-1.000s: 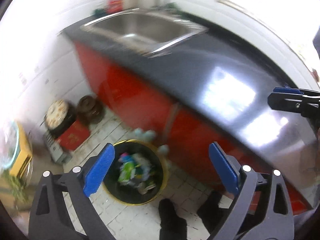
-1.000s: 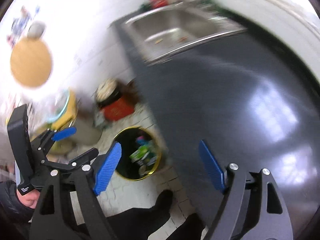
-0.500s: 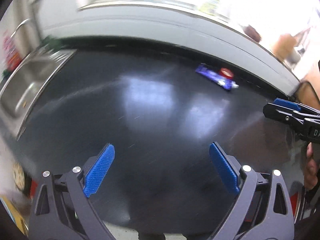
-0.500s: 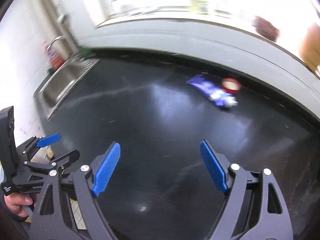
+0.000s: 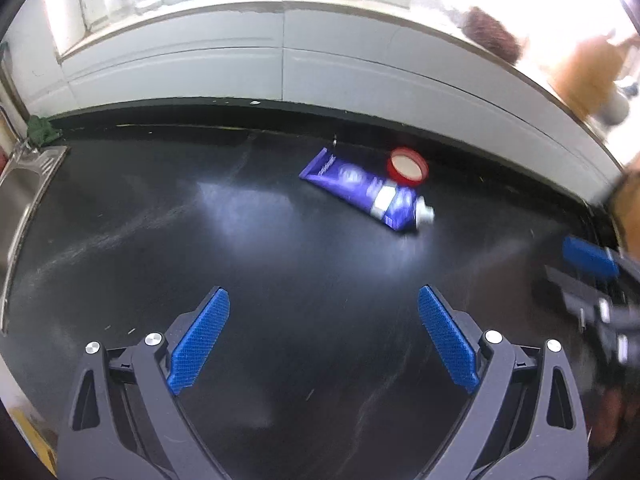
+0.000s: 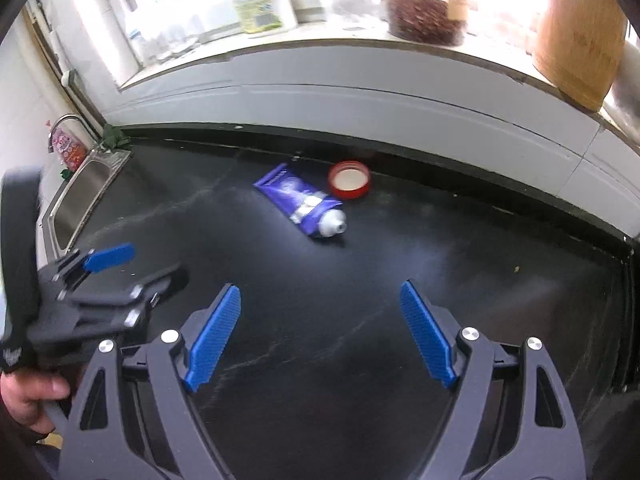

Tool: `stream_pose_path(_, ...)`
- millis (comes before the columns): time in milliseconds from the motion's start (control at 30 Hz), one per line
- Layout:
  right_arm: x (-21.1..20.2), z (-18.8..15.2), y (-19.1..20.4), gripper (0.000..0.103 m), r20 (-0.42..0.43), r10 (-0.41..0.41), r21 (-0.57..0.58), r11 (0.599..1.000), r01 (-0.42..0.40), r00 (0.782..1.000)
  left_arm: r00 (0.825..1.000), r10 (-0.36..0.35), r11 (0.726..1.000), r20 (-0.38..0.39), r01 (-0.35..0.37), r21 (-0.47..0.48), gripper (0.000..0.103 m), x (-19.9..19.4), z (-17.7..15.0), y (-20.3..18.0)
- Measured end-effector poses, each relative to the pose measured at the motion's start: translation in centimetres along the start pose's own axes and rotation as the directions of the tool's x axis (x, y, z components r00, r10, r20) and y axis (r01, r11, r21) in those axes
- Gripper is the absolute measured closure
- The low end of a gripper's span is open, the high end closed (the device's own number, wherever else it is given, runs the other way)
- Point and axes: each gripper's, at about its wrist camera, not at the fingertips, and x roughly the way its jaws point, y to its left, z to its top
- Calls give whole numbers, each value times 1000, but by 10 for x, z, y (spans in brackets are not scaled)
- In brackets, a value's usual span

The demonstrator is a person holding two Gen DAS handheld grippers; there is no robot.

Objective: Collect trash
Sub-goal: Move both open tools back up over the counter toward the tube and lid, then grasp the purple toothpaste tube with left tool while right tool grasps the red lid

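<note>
Two pieces of trash lie on the black countertop [image 6: 360,320] toward its back edge: a purple squeeze tube [image 6: 301,199] and a red jar lid [image 6: 349,179]. In the right wrist view the tube sits at about 11 o'clock from the right gripper [image 6: 320,332], well apart from it, with the lid just beside the tube's nozzle end, at roughly 1 o'clock of the tube. In the left wrist view the purple squeeze tube [image 5: 362,190] lies at about 1 o'clock from the left gripper [image 5: 323,340], and the red jar lid [image 5: 407,165] is just behind it. Whether lid and tube touch is not clear.

Both grippers are empty, their jaws spread wide.

The tube looks light and soft, with a flattened crimped tail and a fuller, rounder body near the white nozzle. It probably dents under pressure and its glossy skin may slip, so the best hold seems to be across the body's width near the middle, pads closing on the two long sides. The lid looks light, stiff and shallow, lying open side up. Its rim is the likely hold, one finger inside and one outside, since a pinch across the full width could skate on the smooth counter.

The stainless sink [image 6: 80,200] lies at about 9 o'clock in the right wrist view.
</note>
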Motion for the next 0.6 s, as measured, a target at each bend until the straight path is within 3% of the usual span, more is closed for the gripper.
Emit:
stream_pose_path(167,14,7,-33,24,-17,9,20,1000,-9,1000,998,56,992,-36,-60,-107,11,55,45,-22)
stream_pose_path(333,33,12,-59,24,-45,29,49,998,-27,999,990,114,961,-85,-131,-241,11,103,70,-28)
stream_pose_path(433,45,15,-70,24,-61,43,61,997,-39,997,982,161,952,-103,-182,-246,11,125,77,-33)
stream_pose_path(600,65,23,-76,24,-72,49,67,997,-45,996,979,164,950,-123,-190,-246,10,150,79,-37)
